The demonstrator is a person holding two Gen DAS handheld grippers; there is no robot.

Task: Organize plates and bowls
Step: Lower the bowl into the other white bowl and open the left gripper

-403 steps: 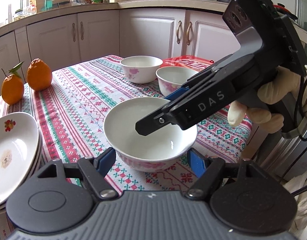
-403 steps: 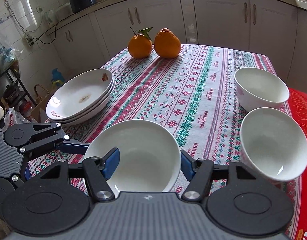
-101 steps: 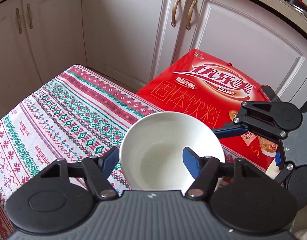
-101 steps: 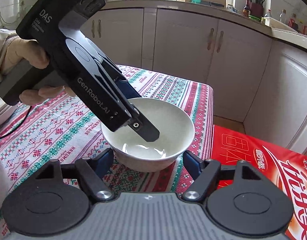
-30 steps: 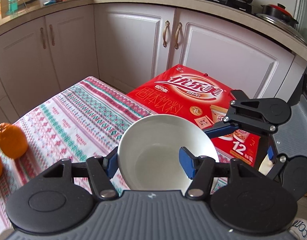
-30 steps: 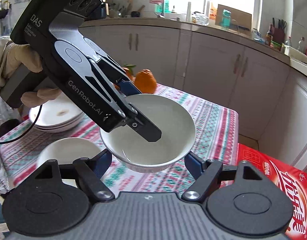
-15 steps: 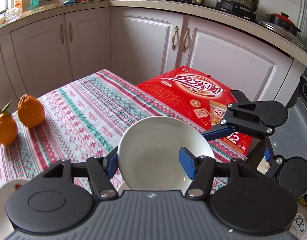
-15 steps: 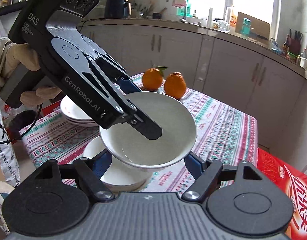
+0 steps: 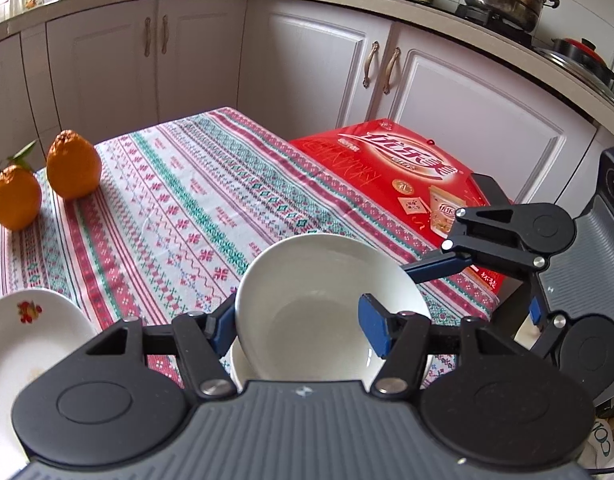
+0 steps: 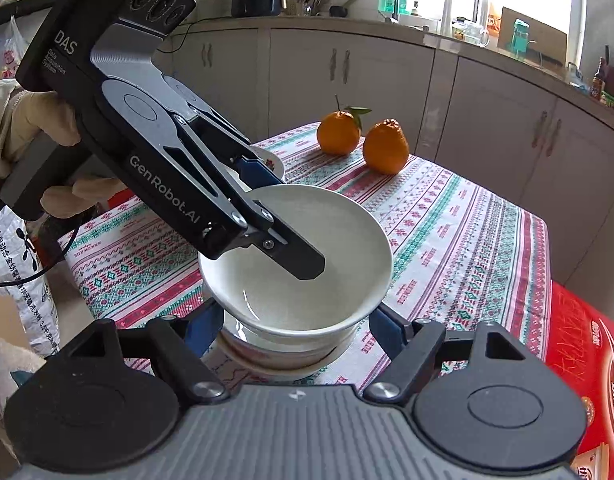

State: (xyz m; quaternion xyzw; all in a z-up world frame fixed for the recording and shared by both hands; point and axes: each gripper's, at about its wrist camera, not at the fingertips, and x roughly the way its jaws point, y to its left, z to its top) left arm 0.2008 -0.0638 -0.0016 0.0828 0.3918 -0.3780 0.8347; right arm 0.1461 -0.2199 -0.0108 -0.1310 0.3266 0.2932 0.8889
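A white bowl (image 9: 307, 280) (image 10: 307, 280) is held just above a second bowl (image 10: 283, 350) that rests on the patterned tablecloth; the lower bowl's rim shows in the left wrist view (image 9: 237, 364) too. My left gripper (image 9: 297, 322) is shut on the upper bowl's rim, one finger (image 10: 295, 256) inside the bowl and one outside. My right gripper (image 10: 295, 326) is open, its blue pads on either side of the bowls, below the upper bowl's rim. A stack of white plates (image 9: 23, 340) lies at the left; its edge shows behind the left gripper (image 10: 273, 162).
Two oranges (image 9: 73, 166) (image 10: 385, 146) sit at the far side of the table (image 9: 187, 200). A red drinks carton (image 9: 407, 168) (image 10: 587, 360) lies at the table's right end. Kitchen cabinets surround the table. A printed sack (image 10: 23, 264) stands beside the table.
Both grippers carried the bowl from the red-carton end of the table toward the plates and brought it down over the second bowl. The oranges and plates came into view.
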